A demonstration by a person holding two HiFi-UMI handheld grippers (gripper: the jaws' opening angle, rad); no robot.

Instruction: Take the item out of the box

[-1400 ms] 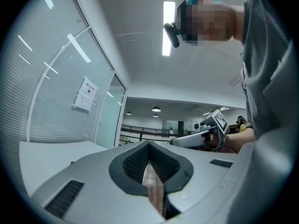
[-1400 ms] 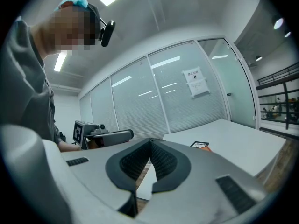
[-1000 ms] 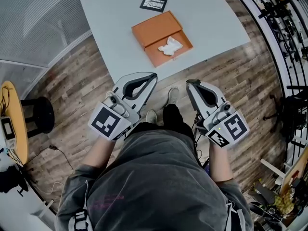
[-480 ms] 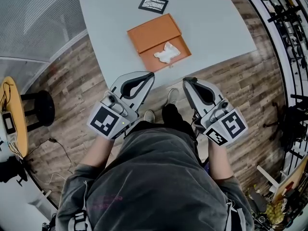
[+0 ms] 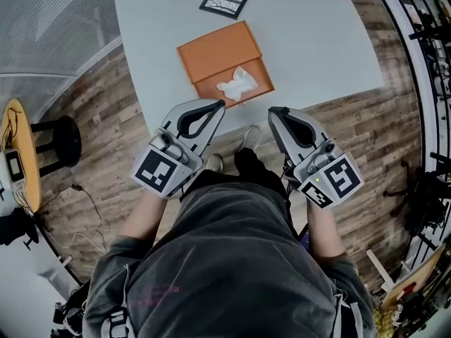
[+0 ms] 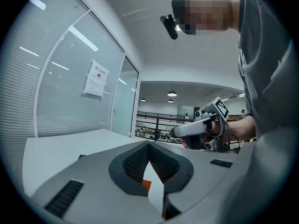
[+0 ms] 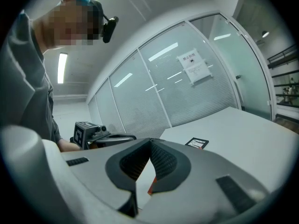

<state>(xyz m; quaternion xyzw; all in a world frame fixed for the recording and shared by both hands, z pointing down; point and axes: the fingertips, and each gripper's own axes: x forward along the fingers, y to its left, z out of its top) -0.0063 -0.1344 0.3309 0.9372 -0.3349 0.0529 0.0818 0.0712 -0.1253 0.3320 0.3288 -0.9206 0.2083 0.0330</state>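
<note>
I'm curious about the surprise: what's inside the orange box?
A crumpled white item lies in the orange box, in its open lower half. Anything beneath it, or under the flat upper half, is covered.

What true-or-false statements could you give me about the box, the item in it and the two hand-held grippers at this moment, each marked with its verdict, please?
1. The white item lies inside the orange box. True.
2. The left hand-held gripper is clamped on the white item. False: its jaws are together on nothing, and the item lies in the box, apart from it.
3. The orange box stands on the wooden floor. False: it rests on the white table.
4. A black-framed card lies on the table beyond the box. True.
5. The right hand-held gripper has its jaws wide apart. False: they are together and empty.
</note>
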